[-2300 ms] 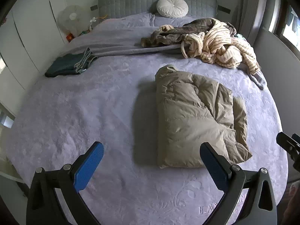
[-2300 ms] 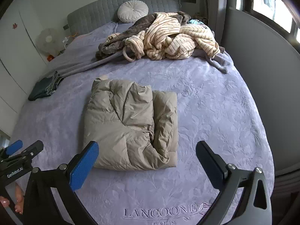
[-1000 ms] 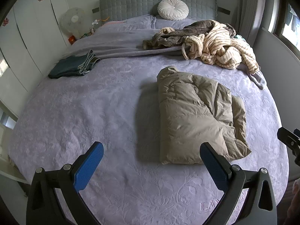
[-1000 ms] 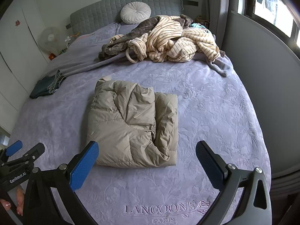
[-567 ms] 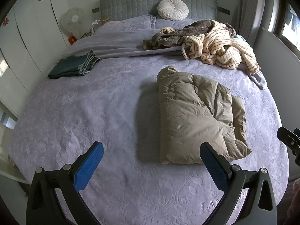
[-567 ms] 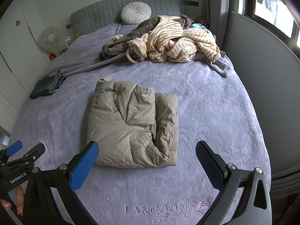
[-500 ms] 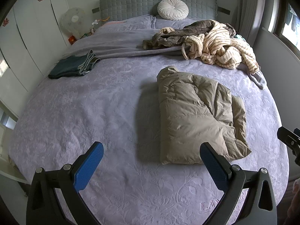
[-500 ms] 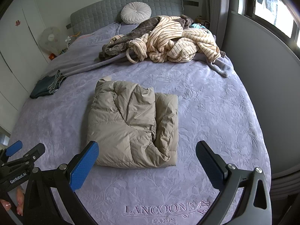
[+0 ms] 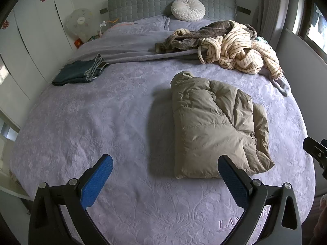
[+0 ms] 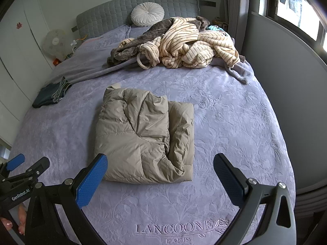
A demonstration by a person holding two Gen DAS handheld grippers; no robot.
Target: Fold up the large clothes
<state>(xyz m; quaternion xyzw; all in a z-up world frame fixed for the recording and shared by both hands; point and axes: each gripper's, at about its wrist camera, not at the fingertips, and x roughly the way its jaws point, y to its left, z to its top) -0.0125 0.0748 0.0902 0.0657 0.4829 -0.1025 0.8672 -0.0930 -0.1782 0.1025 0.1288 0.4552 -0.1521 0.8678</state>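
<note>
Beige puffer jacket [image 10: 143,136], folded, lying mid-bed on lilac bedspread [image 10: 235,126]; unsorted striped and brown garments [image 10: 184,42] heaped near grey headboard [image 10: 122,12], folded dark jeans [image 9: 79,72] at left edge; left gripper [image 9: 165,181] and right gripper [image 10: 160,178] both spread wide, empty, above foot of bed.

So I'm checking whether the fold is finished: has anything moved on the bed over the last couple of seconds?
Only the view shifted slightly early on, as both tools backed off a little. Left tool and right tool stay open and empty. The folded beige puffer jacket, striped robe pile and folded jeans lie unchanged.
</note>
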